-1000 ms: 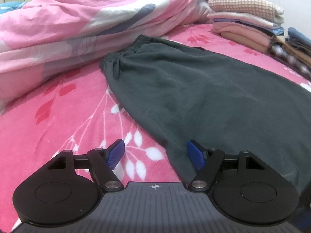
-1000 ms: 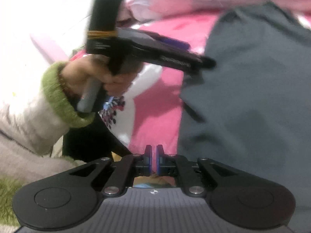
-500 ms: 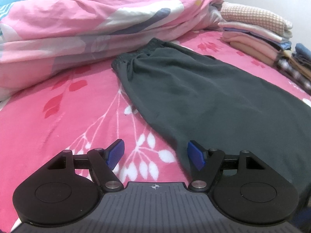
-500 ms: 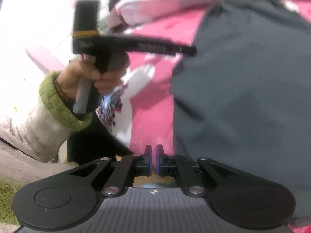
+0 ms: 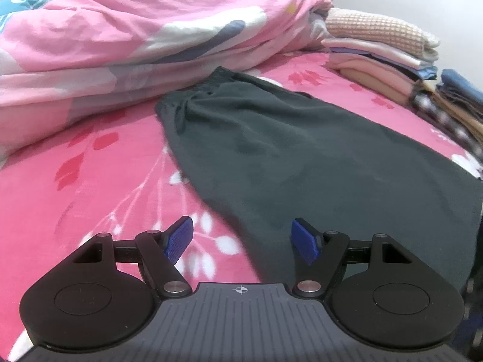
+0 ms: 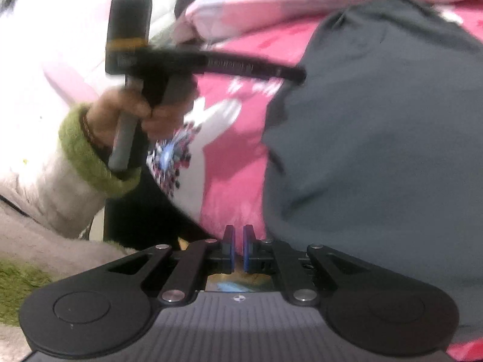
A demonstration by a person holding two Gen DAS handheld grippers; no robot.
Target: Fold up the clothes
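We are looking at a dark grey garment point(image 5: 302, 157) that is lying flat on a pink bedsheet point(image 5: 99, 181) with a leaf pattern. Its gathered waistband is pointing toward a crumpled pink duvet point(image 5: 151, 30) at the far side. A stack of folded clothes point(image 5: 386, 57) is sitting to the right, near the garment but apart from it.

Our left gripper point(image 5: 241, 241) is hovering low over the near edge of the garment. Its jaws are standing wide apart and are holding nothing; one blue pad is over the sheet and the other one is over the dark cloth.

Our right gripper point(image 6: 238, 249) is having its jaws almost together, with only a thin gap, and no cloth is caught between them. In this view the garment is filling the right half, and a hand point(image 6: 135, 114) in a green-cuffed sleeve point(image 6: 87, 157) is gripping the handle of the other tool.
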